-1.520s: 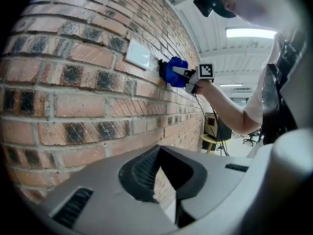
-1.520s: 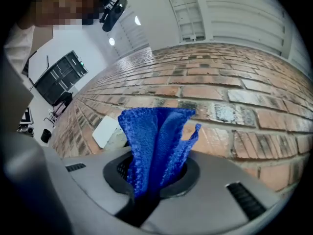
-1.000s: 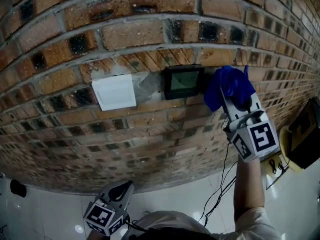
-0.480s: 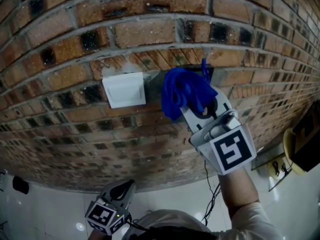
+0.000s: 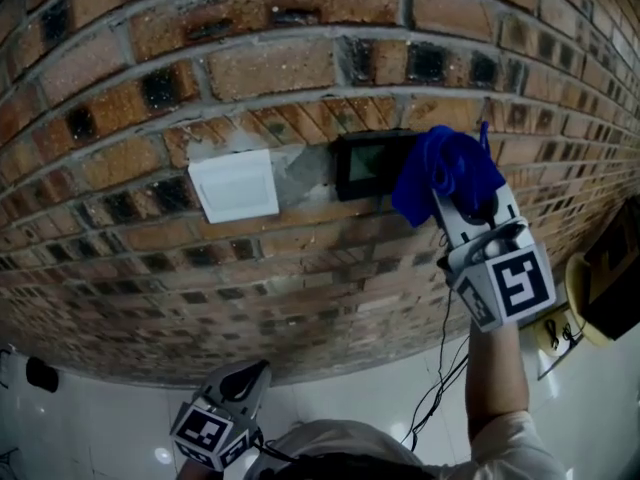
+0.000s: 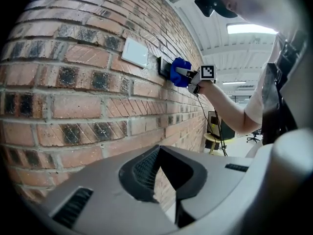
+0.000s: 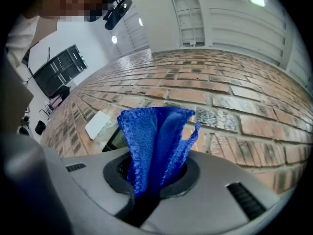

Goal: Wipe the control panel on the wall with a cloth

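Up on the brick wall (image 5: 300, 58), the dark control panel (image 5: 372, 165) is the thing to watch. The right gripper (image 5: 460, 193) is raised at the panel's right end, its jaws clamped tight on a bunched blue cloth (image 5: 445, 173). The cloth's folds spill out past the fingertips and cover that end of the panel. From the side, along the wall, the cloth (image 6: 180, 72) looks pressed against the panel (image 6: 163, 66), though I cannot be sure how firmly. The rest of the panel's greenish face stays uncovered. The right gripper view shows the cloth (image 7: 156, 141) standing up out of the closed jaws, with the panel (image 7: 116, 138) just behind it. A white blank plate (image 5: 234, 185) sits on the bricks just left of the panel. The left gripper (image 5: 245, 378) hangs well below the panel and to its left, near the person's body. Its jaws are drawn together with nothing between them, pointing along the wall.
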A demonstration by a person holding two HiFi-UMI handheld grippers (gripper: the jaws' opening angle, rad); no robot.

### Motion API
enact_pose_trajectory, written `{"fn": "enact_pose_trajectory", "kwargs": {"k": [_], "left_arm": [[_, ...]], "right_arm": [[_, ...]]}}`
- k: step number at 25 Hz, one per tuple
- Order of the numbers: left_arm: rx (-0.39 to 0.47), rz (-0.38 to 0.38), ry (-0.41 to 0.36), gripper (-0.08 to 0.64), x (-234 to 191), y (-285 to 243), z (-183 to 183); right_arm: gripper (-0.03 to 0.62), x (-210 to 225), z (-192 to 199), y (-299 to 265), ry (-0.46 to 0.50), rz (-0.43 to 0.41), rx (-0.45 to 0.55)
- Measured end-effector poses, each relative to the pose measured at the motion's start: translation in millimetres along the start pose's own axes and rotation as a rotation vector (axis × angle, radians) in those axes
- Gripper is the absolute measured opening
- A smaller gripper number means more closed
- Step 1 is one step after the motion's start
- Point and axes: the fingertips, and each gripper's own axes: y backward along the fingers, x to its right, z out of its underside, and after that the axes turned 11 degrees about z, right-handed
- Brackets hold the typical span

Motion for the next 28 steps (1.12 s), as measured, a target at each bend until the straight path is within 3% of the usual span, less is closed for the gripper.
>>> {"fn": "enact_pose_trajectory", "kwargs": {"k": [5, 11, 14, 18, 22, 28], "left_arm": [[-0.003, 0.013, -0.003, 0.002, 3.3, -7.3, -2.5], [-0.002, 0.013, -0.004, 0.002, 6.2, -7.9, -3.2], [-0.001, 0.008, -0.003, 0.002, 5.4, -4.2, -1.9], [0.002, 0.0, -0.002, 0.002, 3.4, 0.3, -0.3], [0.002, -0.003, -0.008, 0.002, 3.5, 3.2, 0.1], [0.01, -0.017, -0.002, 0.002, 2.0, 8.3, 0.7]], "right_arm": [[0.089, 34.5, 21.5, 4.0, 0.032, 0.066, -0.051], [0.089, 40.9, 28.4, 2.7, 0.005, 0.06, -0.057], [0.089, 22.6, 7.3, 11.4, 0.002, 0.04, -0.023], [0.089, -34.6, -23.7, 10.7, -0.014, -0.082, 0.031], [0.089, -84.5, -29.8, -5.9, 0.008, -0.181, 0.031], [0.089, -89.4, -23.7, -19.7, -0.042, -0.177, 0.017]]}}
